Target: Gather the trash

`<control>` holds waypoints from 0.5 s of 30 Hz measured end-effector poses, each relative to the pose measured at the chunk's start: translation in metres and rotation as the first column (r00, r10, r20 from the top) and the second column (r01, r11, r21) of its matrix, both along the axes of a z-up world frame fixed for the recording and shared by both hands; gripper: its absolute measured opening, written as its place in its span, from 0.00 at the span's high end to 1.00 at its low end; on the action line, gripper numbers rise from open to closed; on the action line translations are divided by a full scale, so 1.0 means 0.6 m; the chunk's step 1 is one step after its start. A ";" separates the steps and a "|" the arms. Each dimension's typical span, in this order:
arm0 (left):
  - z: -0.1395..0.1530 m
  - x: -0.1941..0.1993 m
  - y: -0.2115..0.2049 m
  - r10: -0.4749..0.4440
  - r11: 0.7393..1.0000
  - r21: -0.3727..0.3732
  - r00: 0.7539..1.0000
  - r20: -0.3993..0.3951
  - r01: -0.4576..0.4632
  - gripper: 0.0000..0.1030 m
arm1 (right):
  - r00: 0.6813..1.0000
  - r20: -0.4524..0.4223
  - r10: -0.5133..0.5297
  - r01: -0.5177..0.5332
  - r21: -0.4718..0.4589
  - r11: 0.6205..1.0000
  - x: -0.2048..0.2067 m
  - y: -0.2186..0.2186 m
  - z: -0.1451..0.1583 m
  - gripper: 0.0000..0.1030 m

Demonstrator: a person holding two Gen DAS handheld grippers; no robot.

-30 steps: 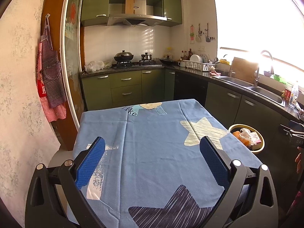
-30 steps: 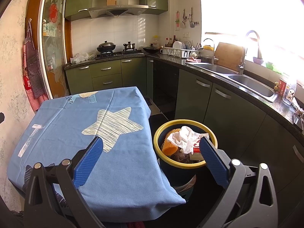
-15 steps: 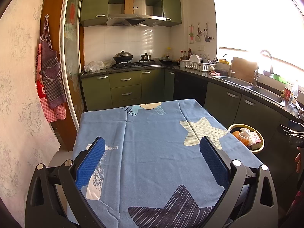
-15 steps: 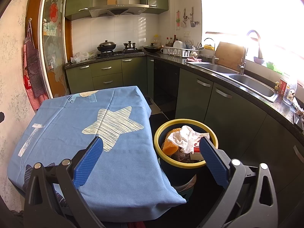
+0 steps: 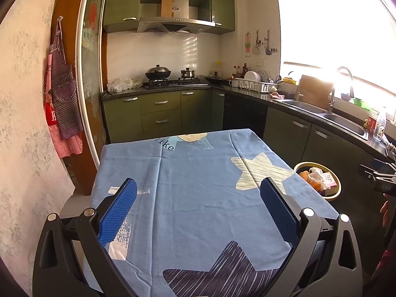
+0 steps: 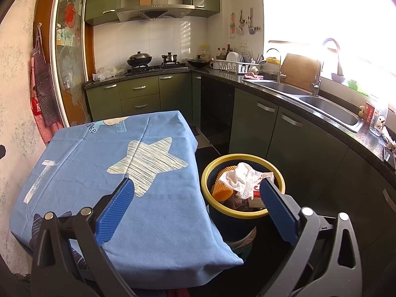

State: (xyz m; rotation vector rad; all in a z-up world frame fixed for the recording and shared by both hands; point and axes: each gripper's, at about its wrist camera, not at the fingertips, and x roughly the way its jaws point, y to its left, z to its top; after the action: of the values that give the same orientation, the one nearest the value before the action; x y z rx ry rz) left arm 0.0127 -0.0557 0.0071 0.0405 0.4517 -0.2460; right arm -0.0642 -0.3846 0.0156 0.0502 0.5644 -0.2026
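Nothing has shifted over the last second: both claws, left gripper (image 5: 198, 210) and right gripper (image 6: 198, 206), hang wide open and empty. Beyond, the blue star-printed tablecloth (image 5: 198, 180) lies bare; just right, the yellow-rimmed dark bin (image 6: 206, 173) holds crumpled white paper (image 6: 241, 179) (collecting looks finished).

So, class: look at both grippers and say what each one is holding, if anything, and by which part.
Nothing is held. The left gripper is open over the blue tablecloth, and the right gripper is open with nothing between its fingers, near the bin.
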 end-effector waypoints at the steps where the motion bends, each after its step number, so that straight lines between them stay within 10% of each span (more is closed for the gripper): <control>1: 0.000 0.001 0.000 0.001 1.000 0.001 1.000 0.000 -0.001 0.05 | 1.000 -0.001 0.000 0.000 0.000 1.000 0.000 0.001 0.000 0.06; 15: -0.010 0.015 0.000 0.011 1.000 0.011 1.000 -0.012 -0.011 0.05 | 1.000 -0.004 0.000 0.000 0.000 1.000 0.000 0.002 -0.003 0.06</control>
State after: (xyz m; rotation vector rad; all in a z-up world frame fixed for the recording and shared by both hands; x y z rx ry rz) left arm 0.0217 -0.0556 0.0013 0.0472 0.4655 -0.2331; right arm -0.0642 -0.3833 0.0138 0.0496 0.5680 -0.2029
